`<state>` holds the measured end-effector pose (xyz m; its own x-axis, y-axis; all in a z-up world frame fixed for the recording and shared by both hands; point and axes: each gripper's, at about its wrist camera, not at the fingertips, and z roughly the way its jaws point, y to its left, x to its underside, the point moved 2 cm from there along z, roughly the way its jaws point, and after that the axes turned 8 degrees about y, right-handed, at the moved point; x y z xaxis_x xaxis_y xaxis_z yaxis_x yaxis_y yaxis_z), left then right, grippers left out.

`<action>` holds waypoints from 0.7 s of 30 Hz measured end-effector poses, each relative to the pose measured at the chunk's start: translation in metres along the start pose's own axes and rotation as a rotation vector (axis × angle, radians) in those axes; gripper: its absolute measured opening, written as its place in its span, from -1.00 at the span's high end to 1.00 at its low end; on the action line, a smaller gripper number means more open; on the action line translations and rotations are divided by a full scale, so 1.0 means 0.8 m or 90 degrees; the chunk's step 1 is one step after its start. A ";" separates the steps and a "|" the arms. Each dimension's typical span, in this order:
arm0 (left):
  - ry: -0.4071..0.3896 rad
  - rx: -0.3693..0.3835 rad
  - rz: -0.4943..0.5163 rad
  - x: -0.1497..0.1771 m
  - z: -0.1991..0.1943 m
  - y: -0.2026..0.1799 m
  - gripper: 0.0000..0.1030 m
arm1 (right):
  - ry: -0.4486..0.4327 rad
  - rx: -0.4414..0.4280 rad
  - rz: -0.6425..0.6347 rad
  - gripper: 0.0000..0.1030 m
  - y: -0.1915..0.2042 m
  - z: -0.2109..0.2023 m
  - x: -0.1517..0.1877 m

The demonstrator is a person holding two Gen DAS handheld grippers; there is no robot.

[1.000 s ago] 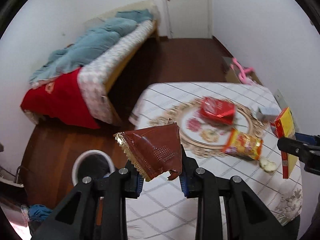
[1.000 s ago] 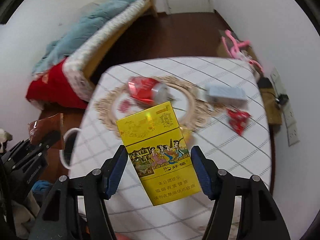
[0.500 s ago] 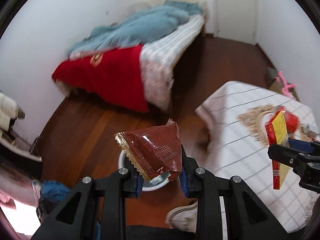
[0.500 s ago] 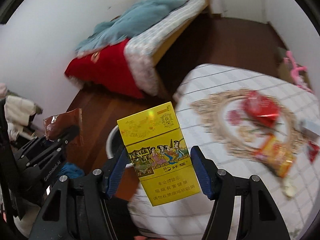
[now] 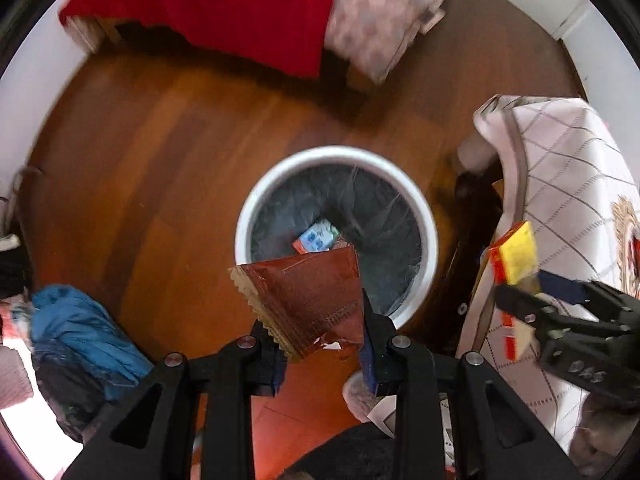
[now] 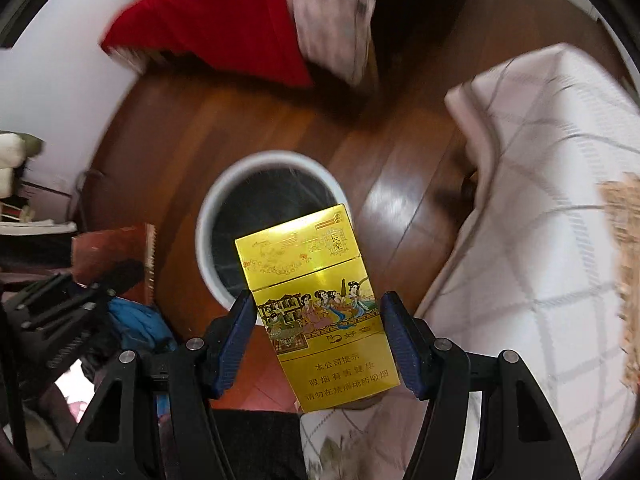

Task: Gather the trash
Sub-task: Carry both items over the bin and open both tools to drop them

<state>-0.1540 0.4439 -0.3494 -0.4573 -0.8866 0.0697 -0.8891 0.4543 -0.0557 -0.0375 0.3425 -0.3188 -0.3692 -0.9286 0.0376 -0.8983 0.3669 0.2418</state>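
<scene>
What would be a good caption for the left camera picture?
Left gripper holds a brown wrapper over the white bin, jaws opening; the right gripper brings a yellow box.

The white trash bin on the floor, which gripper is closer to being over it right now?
Left. The left gripper holds its brown wrapper over the bin rim; the right gripper sits further toward the table.

Floor (image 5: 168,152): dark reddish-brown wood boards, glossy, with a pale sheen in the right wrist view. Walls (image 5: 24,92): plain white, meeting the floor at left and upper right. Bed (image 5: 372,12): along the far wall, pale patterned cover hanging over its side, red blanket (image 5: 224,4) draped beside it. Table: at right, under a white tablecloth (image 5: 568,168) with grey diagonal check and an ornate beige motif. Heap of blue cloth (image 5: 80,328): on the floor, lower left.
</scene>
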 end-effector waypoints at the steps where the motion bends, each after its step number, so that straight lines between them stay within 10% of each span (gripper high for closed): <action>1: 0.013 0.004 0.002 -0.008 0.011 0.001 0.44 | 0.017 0.008 0.001 -0.27 0.002 0.018 -0.009; 7: 0.086 0.026 -0.005 -0.033 0.063 0.018 0.09 | 0.118 0.038 0.005 -0.27 0.007 0.109 -0.051; 10: 0.100 0.054 -0.030 -0.034 0.068 0.030 -0.86 | 0.160 0.045 0.006 -0.28 0.007 0.135 -0.061; 21: 0.042 -0.002 -0.099 -0.008 0.050 0.075 -0.92 | 0.165 0.041 0.019 -1.00 0.000 0.135 -0.085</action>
<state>-0.2035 0.4730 -0.3933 -0.3140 -0.9387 0.1422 -0.9494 0.3121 -0.0357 -0.0384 0.4114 -0.4259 -0.3293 -0.8976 0.2931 -0.9044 0.3890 0.1751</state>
